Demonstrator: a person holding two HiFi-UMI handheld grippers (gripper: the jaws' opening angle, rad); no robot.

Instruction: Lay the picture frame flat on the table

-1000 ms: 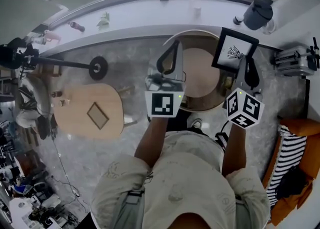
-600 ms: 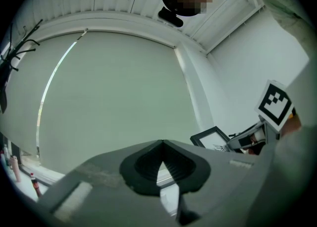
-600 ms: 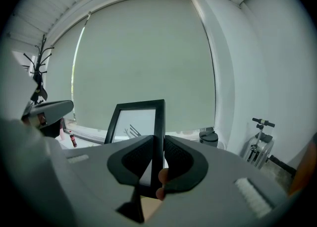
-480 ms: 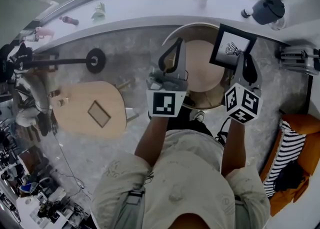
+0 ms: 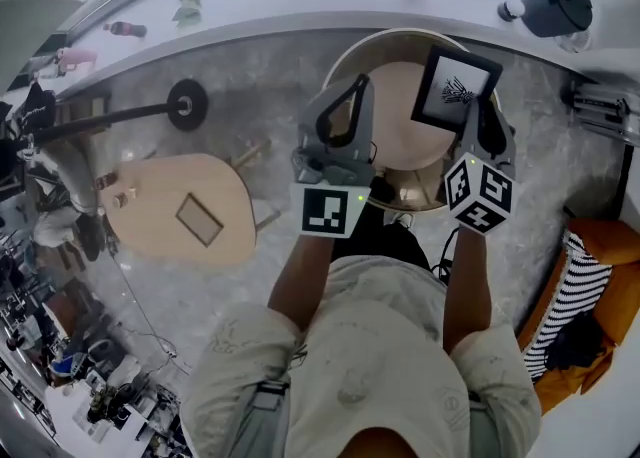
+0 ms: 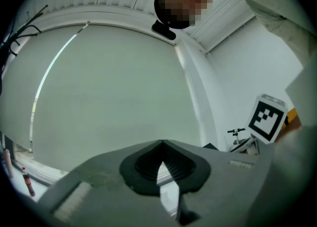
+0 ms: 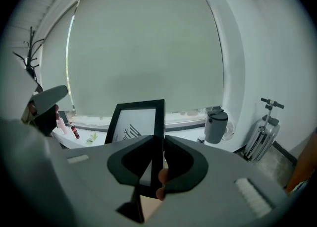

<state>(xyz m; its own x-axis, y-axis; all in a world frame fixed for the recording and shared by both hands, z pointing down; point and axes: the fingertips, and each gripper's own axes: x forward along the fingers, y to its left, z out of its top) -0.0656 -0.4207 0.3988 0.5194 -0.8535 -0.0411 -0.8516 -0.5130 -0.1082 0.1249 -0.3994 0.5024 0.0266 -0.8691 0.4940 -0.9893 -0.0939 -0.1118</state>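
Observation:
A black picture frame (image 5: pixel 455 90) with a white plant print hangs upright over the right side of the round wooden table (image 5: pixel 396 124). My right gripper (image 5: pixel 481 118) is shut on its right edge from below. In the right gripper view the frame (image 7: pixel 136 121) stands on end, and the right gripper (image 7: pixel 158 147) pinches its edge between both pads. My left gripper (image 5: pixel 350 86) hovers over the table's left side, shut and empty. In the left gripper view the left gripper (image 6: pixel 162 144) points at a blank window blind.
An oval wooden table (image 5: pixel 180 208) with a small frame on it stands at the left. A black stand (image 5: pixel 184 103) is behind it. A grey canister (image 5: pixel 556 2) sits on the sill, a metal case (image 5: pixel 606 109) to the right. An orange sofa (image 5: pixel 594 246) with a striped cushion lies at the lower right.
My right gripper has carried the frame a little to the left, from the round table's right rim to over its top. The left gripper has kept its place.

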